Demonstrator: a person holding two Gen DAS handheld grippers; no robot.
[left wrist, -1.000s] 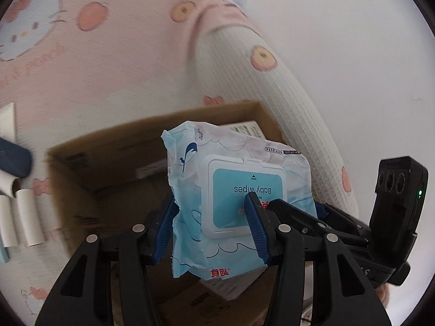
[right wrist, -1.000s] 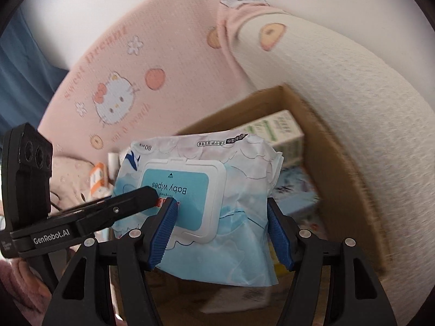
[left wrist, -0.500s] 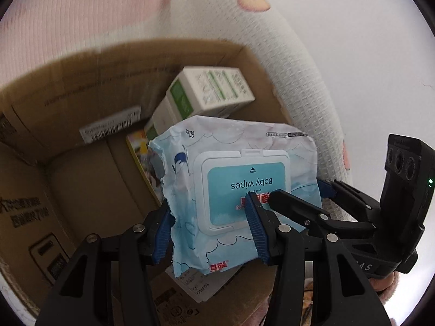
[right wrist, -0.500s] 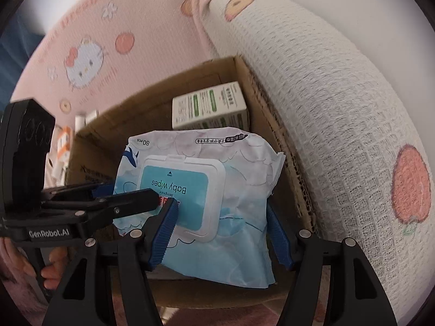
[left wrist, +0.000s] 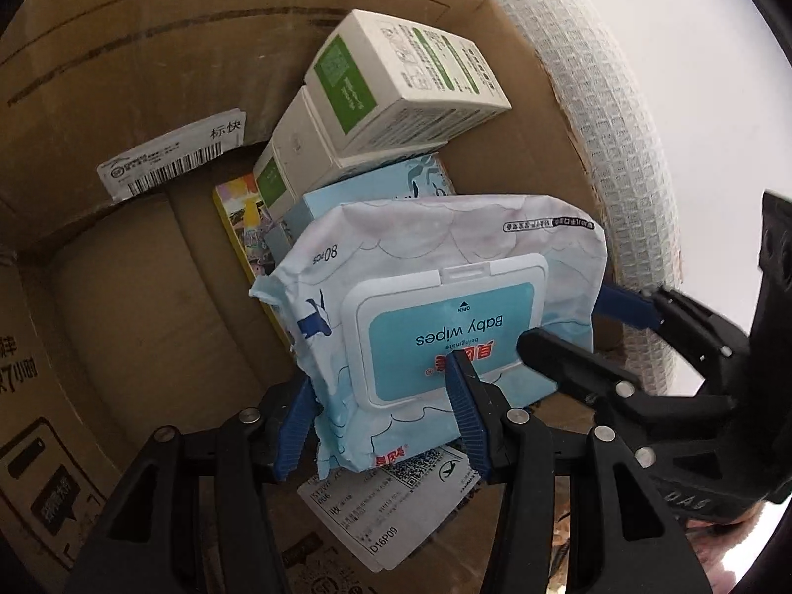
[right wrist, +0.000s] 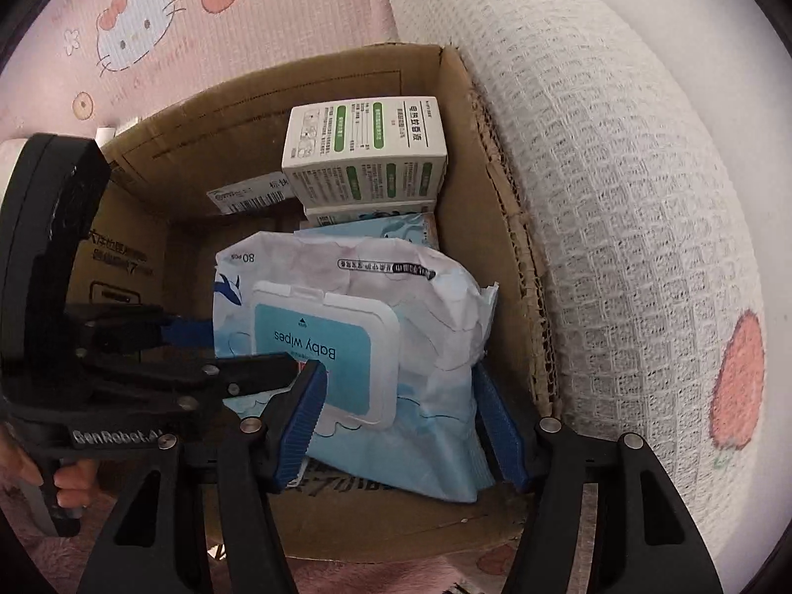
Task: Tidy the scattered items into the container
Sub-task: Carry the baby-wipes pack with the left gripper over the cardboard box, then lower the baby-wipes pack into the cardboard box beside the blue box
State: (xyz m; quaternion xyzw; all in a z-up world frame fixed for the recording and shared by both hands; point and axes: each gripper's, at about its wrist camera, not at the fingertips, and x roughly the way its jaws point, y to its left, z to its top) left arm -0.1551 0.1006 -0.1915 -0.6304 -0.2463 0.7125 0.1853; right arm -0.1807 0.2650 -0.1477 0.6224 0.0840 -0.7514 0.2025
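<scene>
A light blue pack of baby wipes (left wrist: 445, 257) (right wrist: 356, 267) with a white flip lid hangs inside the open cardboard box (left wrist: 148, 74) (right wrist: 257, 99), over the items lying there. My left gripper (left wrist: 378, 396) is shut on the pack's left part, one blue pad pressing on the lid. My right gripper (right wrist: 396, 386) grips the right part; its jaws are closing with the pack between them and both pads on it. Each gripper shows in the other's view, the right gripper (left wrist: 589, 326) at the pack's right edge and the left gripper (right wrist: 227, 346) at its left edge.
Two white-and-green cartons (left wrist: 406, 74) (right wrist: 366, 148) are stacked at the box's far right on another light blue pack (left wrist: 376, 188), beside a yellow-edged flat item (left wrist: 242, 218). A white waffle-knit bolster (right wrist: 618, 198) lies against the box's right wall. Pink cartoon-cat bedding (right wrist: 133, 29) lies behind.
Both grippers have carried the wipes pack down from above the rim into the box. Both views have tipped downward, so the cartons and the box floor now show.
</scene>
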